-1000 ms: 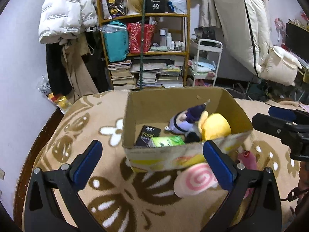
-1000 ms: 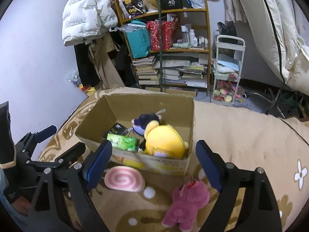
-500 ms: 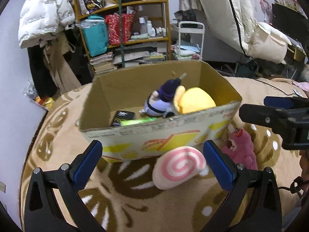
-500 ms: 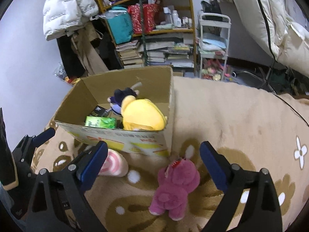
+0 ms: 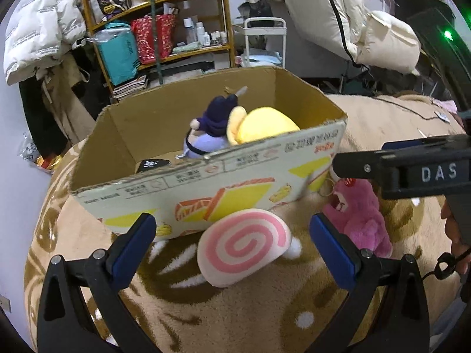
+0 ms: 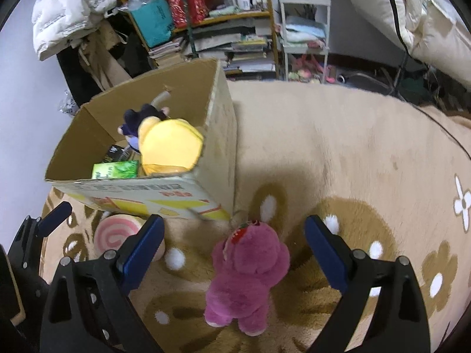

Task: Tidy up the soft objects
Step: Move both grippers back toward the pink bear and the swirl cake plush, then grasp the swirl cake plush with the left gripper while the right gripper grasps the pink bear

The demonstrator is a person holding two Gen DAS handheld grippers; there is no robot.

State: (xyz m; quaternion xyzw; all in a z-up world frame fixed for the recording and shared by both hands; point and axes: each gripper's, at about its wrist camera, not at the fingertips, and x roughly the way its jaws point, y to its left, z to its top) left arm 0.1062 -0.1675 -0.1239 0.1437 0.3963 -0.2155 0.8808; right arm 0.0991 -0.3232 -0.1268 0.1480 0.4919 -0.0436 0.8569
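A pink-and-white swirl cushion (image 5: pixel 243 245) lies on the rug against the front of an open cardboard box (image 5: pixel 206 188). My left gripper (image 5: pixel 232 244) hangs open just above it, the cushion between its blue pads without contact. A pink plush bear (image 6: pixel 250 273) lies face down beside the box corner; my right gripper (image 6: pixel 235 248) stands wide open over it, not touching. Inside the box (image 6: pixel 141 188) sit a yellow plush (image 6: pixel 170 150) and a purple-hatted doll (image 5: pixel 209 129). The cushion (image 6: pixel 116 232) shows partly behind my right gripper's left finger.
The tan patterned rug (image 6: pixel 338 153) spreads to the right of the box. A cluttered bookshelf (image 5: pixel 164 38), a white trolley (image 6: pixel 303 29), hanging coats and bedding stand behind. A green packet (image 6: pixel 116 170) and a black item (image 5: pixel 153 164) lie in the box.
Both grippers have come down and closer to the rug. The swirl cushion and the bear now sit larger and between their respective fingers. The box and toys have not moved.
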